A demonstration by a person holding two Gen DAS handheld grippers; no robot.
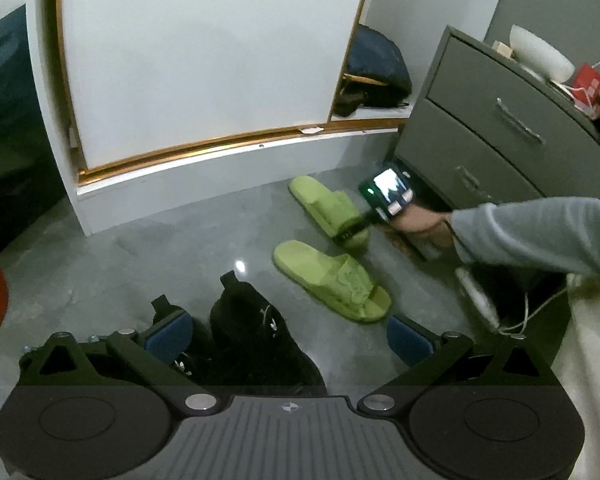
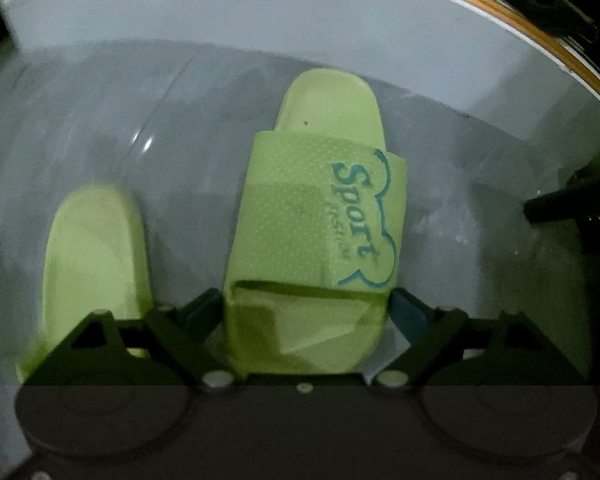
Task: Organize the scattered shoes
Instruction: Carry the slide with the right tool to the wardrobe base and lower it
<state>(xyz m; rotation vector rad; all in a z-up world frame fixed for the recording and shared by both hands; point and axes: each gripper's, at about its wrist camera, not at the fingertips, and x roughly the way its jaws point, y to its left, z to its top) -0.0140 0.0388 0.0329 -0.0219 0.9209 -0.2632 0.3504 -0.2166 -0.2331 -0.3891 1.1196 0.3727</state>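
Left wrist view
- Left tool: my left gripper (image 1: 290,336) is hanging released, blue pads spread wide, gripping nothing.
- Below it: the pair of black fabric sneakers (image 1: 244,332) is lying on the grey polished floor (image 1: 140,264), one shoe partly between the pads, untouched.
- Far slide: the lime-green foam slide sandal by the grey drawer cabinet (image 1: 328,210) is sitting under my right gripper (image 1: 354,234).
- Near slide: its lime-green foam mate (image 1: 332,280) is lying just beside it, roughly parallel.

Right wrist view
- Right tool: jaws standing wide, straddling the printed slide (image 2: 316,240) at one end; whether the pads are pressing I cannot tell.
- Long axis: running straight away from my tool toward the white wardrobe base (image 2: 260,20).
- Mate: to the left (image 2: 94,256), apart.
- Nearer hand: the right, I am judging.
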